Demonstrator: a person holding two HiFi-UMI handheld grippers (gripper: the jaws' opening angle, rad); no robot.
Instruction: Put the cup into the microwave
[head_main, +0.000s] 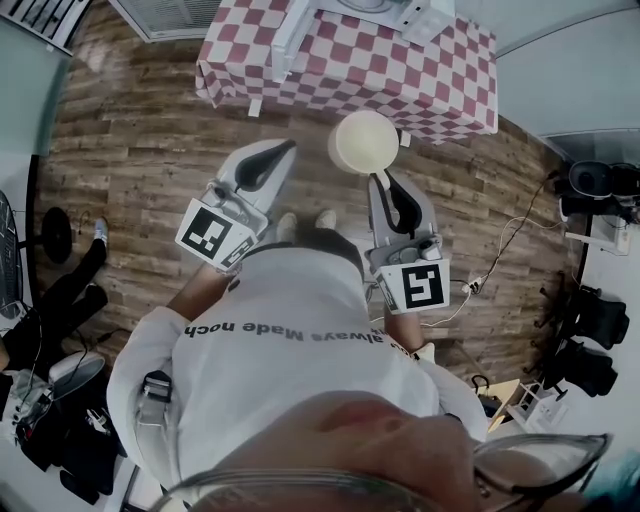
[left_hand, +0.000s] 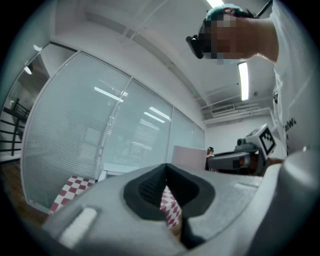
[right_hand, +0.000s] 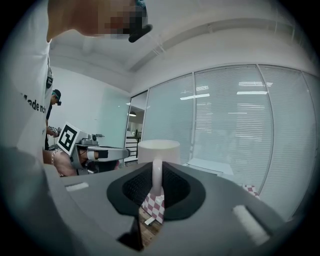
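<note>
A cream cup (head_main: 365, 142) hangs over the wooden floor, just short of the red-and-white checkered table (head_main: 440, 80). My right gripper (head_main: 383, 180) is shut on its handle; in the right gripper view the cup (right_hand: 158, 145) stands upright above the jaws, with the handle (right_hand: 157, 175) pinched between them. My left gripper (head_main: 285, 148) is beside it on the left, shut on nothing, and its jaws (left_hand: 166, 175) meet. A white appliance (head_main: 415, 15) sits on the table, cut off by the top edge, with a white panel (head_main: 290, 35) sticking out at its left.
Glass walls with blinds (right_hand: 235, 115) surround the room. Cables (head_main: 500, 250) and black chairs (head_main: 590, 330) lie at the right, and another person's legs (head_main: 75, 285) at the left. The person's own body fills the lower head view.
</note>
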